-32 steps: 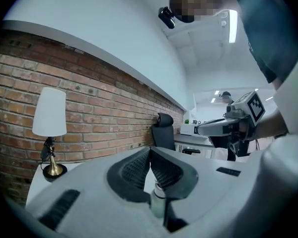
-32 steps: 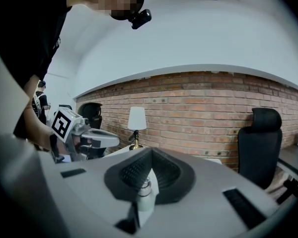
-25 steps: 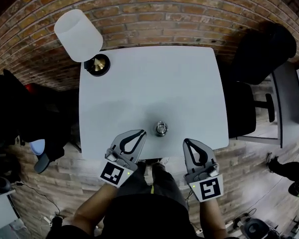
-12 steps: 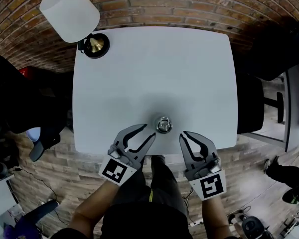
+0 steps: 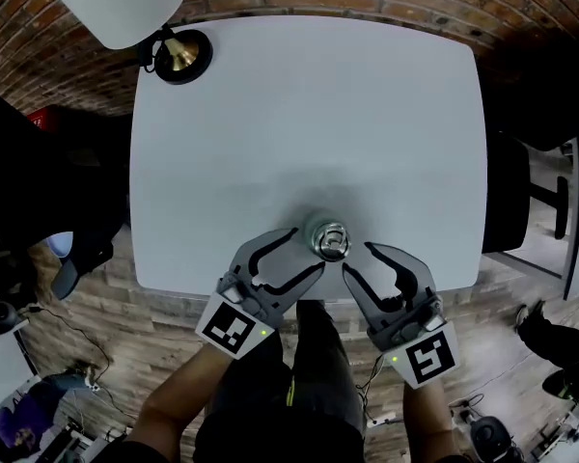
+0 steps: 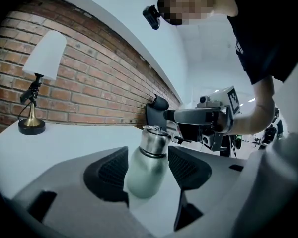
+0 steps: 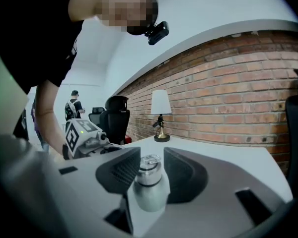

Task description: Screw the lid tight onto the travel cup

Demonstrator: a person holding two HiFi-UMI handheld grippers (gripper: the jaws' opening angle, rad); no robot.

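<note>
A small steel travel cup (image 5: 329,240) with its lid on stands upright near the front edge of the white table (image 5: 309,114). My left gripper (image 5: 305,251) is just left of it, and its jaws are opening. In the left gripper view the cup (image 6: 148,162) stands between the two pads (image 6: 109,175) with a thin gap on each side. My right gripper (image 5: 357,258) is close on the cup's right, jaws also opening. In the right gripper view the cup's lid (image 7: 150,162) stands between the pads (image 7: 120,168), untouched.
A lamp with a white shade (image 5: 125,3) and a brass base (image 5: 181,56) stands at the table's far left corner. A brick wall runs behind the table. A dark office chair (image 5: 521,201) stands to the right. The table's front edge lies just under both grippers.
Both grippers have moved forward from the table's front edge to either side of the cup. Their jaws, shut a second ago, now stand apart.
</note>
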